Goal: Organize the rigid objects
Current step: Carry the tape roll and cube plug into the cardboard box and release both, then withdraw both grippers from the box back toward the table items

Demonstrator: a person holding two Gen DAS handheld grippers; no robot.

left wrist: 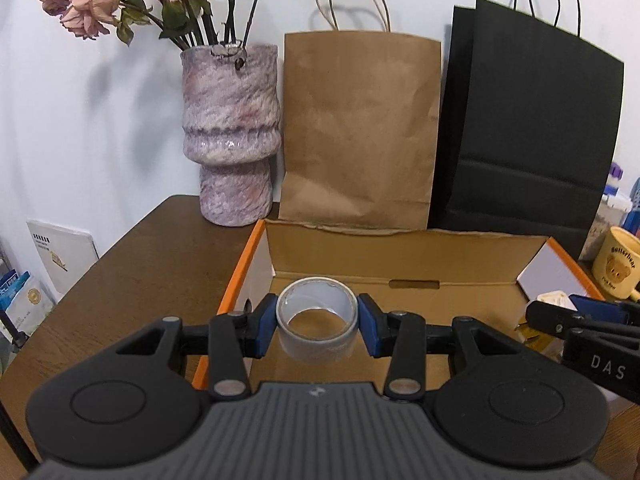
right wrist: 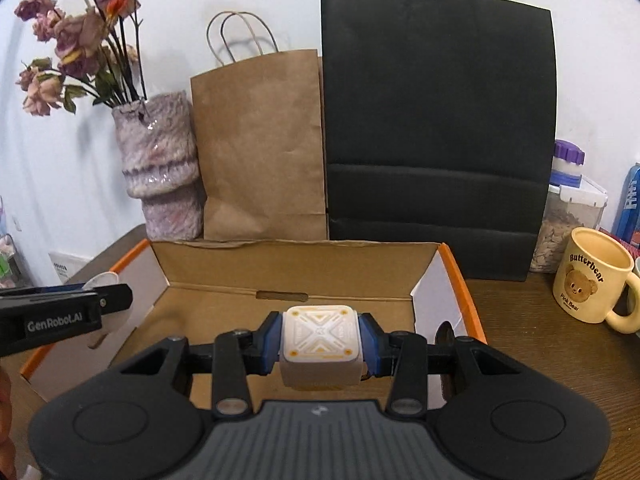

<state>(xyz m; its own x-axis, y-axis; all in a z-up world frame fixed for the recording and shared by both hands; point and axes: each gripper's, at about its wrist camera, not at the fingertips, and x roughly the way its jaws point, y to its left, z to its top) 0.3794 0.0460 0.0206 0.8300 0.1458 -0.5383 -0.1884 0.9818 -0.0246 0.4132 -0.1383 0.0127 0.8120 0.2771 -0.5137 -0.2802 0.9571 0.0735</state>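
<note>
My left gripper (left wrist: 317,326) is shut on a grey tape roll (left wrist: 318,346), held above the left part of an open cardboard box (left wrist: 400,248) with orange edges. My right gripper (right wrist: 319,340) is shut on a white cube with yellow markings (right wrist: 319,344), held above the right part of the same box (right wrist: 296,258). The right gripper shows at the right edge of the left wrist view (left wrist: 588,316). The left gripper shows at the left edge of the right wrist view (right wrist: 108,300).
Behind the box stand a mottled purple vase (left wrist: 230,132) of dried flowers, a brown paper bag (left wrist: 360,128) and a black paper bag (left wrist: 528,128). A yellow bear mug (right wrist: 592,280) and a jar (right wrist: 564,224) stand right of the box on the brown table (left wrist: 132,272).
</note>
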